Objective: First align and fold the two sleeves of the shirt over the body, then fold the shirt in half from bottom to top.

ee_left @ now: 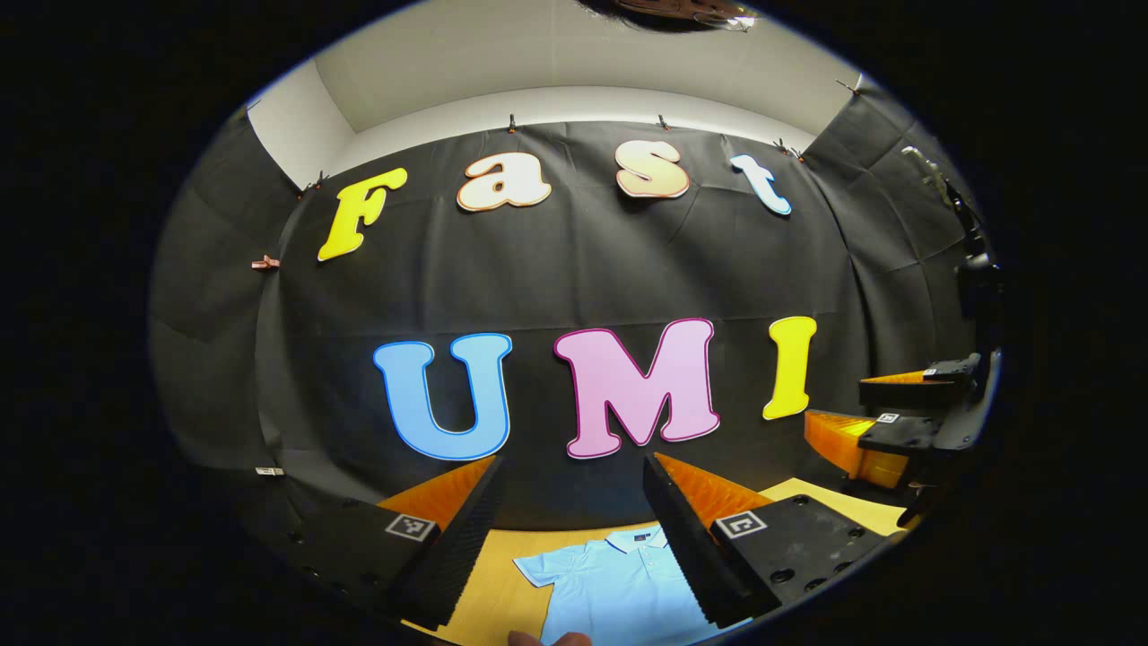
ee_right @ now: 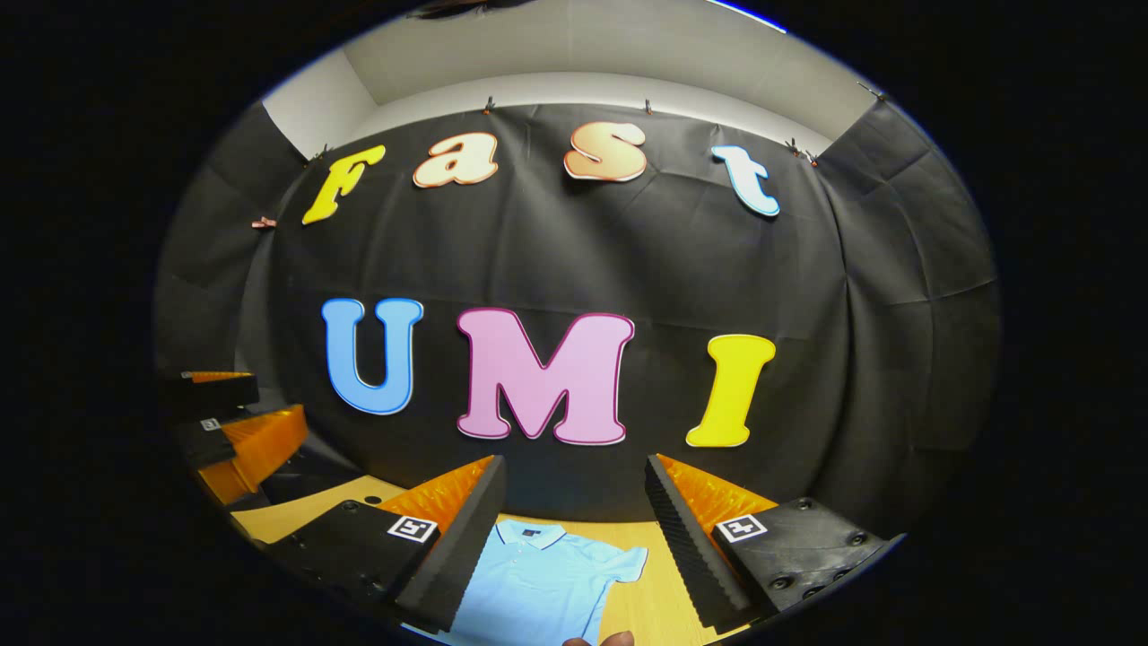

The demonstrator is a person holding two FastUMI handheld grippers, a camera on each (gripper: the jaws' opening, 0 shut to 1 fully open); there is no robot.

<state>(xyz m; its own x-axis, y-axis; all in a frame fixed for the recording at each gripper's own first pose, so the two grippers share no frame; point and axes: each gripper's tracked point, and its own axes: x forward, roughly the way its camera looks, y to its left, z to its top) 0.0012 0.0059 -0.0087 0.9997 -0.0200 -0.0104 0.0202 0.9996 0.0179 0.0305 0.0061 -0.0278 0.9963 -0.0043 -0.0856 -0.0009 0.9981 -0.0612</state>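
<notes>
A light blue polo shirt [ee_left: 619, 583] lies flat on the yellow wooden table [ee_left: 489, 574], collar toward the back wall, short sleeves spread out. My left gripper [ee_left: 572, 462] hovers open above the shirt's near part, empty, its right finger hiding the shirt's right side. In the right gripper view the shirt [ee_right: 547, 583] shows with its right sleeve out on the table [ee_right: 650, 601]. My right gripper [ee_right: 574, 462] is also open and empty above it, its left finger covering the shirt's left side. Each gripper appears beside the other: the right gripper [ee_left: 839, 404] and the left gripper [ee_right: 269, 399].
A fingertip of a person's hand [ee_left: 547, 639] pokes in at the bottom edge, and again as a hand [ee_right: 601, 639] in the right gripper view. The black cloth wall stands close behind the table. A dark stand [ee_left: 973, 260] rises at the far right.
</notes>
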